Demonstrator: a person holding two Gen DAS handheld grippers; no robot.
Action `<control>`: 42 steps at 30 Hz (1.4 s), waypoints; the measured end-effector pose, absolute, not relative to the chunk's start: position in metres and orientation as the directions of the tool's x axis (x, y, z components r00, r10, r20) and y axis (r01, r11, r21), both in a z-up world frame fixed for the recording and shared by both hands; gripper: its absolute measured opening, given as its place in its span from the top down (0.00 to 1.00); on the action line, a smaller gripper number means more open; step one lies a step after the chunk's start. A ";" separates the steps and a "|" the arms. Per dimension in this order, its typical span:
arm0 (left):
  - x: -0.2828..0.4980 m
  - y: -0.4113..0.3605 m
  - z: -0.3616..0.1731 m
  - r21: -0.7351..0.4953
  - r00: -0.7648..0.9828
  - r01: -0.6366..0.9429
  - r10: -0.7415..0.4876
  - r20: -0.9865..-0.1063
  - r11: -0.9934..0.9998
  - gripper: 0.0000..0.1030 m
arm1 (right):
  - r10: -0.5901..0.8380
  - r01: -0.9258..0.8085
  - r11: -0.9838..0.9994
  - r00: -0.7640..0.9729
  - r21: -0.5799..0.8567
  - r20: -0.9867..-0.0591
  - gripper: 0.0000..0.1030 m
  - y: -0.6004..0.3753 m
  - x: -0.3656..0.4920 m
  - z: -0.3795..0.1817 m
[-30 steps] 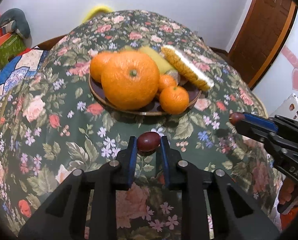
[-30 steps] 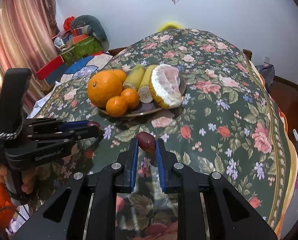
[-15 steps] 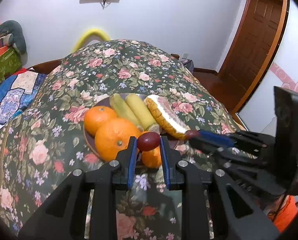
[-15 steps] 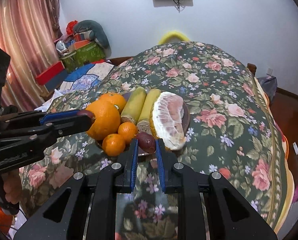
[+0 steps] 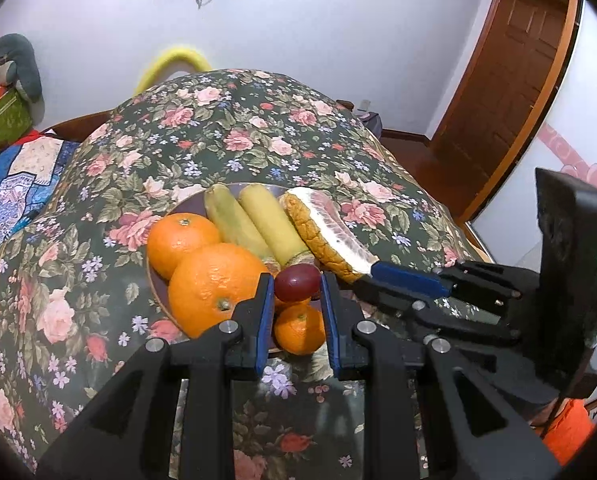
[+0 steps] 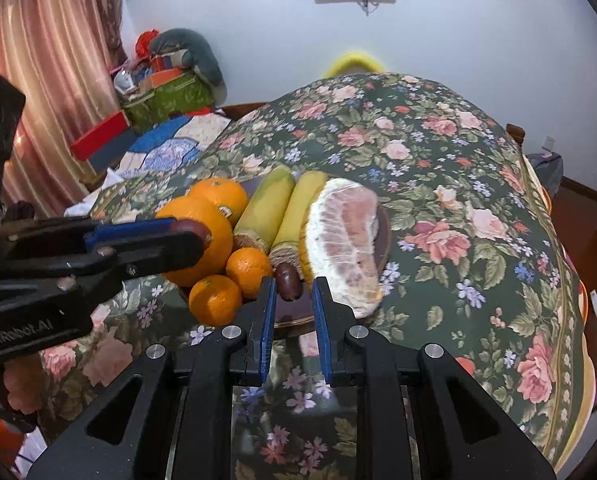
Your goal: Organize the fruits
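A dark plate [image 5: 186, 204] on the floral tablecloth holds two big oranges [image 5: 210, 288], two small oranges [image 5: 298, 330], two green-yellow bananas [image 5: 270, 232] and a peeled pomelo wedge [image 5: 330, 232]. My left gripper [image 5: 296, 292] is shut on a red grape [image 5: 297, 281], held over the plate's near edge. In the right wrist view my right gripper [image 6: 293, 292] has its jaws slightly apart; a dark red fruit [image 6: 288, 285] lies between the tips, by the pomelo [image 6: 344, 240] at the plate [image 6: 382, 236].
The round table's cloth [image 6: 438, 184] falls away on all sides. A bed with boxes and bags [image 6: 166, 92] stands at the left, a wooden door [image 5: 510, 76] at the right. Each gripper shows at the edge of the other's view.
Both grippers have risen and moved forward from the near part of the table to the plate, each carrying its small red fruit. The right jaws now stand a little wider.
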State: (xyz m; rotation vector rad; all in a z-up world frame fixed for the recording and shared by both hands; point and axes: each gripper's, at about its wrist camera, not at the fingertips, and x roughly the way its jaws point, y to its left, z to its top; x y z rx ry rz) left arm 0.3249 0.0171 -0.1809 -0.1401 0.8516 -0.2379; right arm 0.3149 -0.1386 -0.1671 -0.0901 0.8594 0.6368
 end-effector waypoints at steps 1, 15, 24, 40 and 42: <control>0.326 0.014 -0.181 -0.214 0.633 0.154 -0.263 -0.728 0.965 0.78 | 0.486 -0.552 0.815 0.486 0.176 -0.727 0.83 -0.141 0.315 -0.166; 0.348 -0.014 -0.198 -0.193 0.584 0.165 -0.254 -0.771 0.967 0.73 | 0.476 -0.504 0.843 0.541 0.186 -0.694 0.83 -0.173 0.317 -0.150; 0.321 -0.003 -0.165 -0.186 0.648 0.128 -0.224 -0.728 0.974 0.69 | 0.487 -0.507 0.843 0.574 0.181 -0.658 0.83 -0.179 0.301 -0.124; 0.159 0.011 -0.004 -0.104 0.906 0.089 -0.124 -0.405 0.991 0.68 | 0.526 -0.522 0.845 0.775 0.114 -0.349 0.67 -0.197 0.166 0.027; 0.137 0.010 0.010 -0.094 0.926 0.086 -0.114 -0.361 0.992 0.59 | 0.528 -0.524 0.845 0.790 0.105 -0.312 0.63 -0.199 0.149 0.039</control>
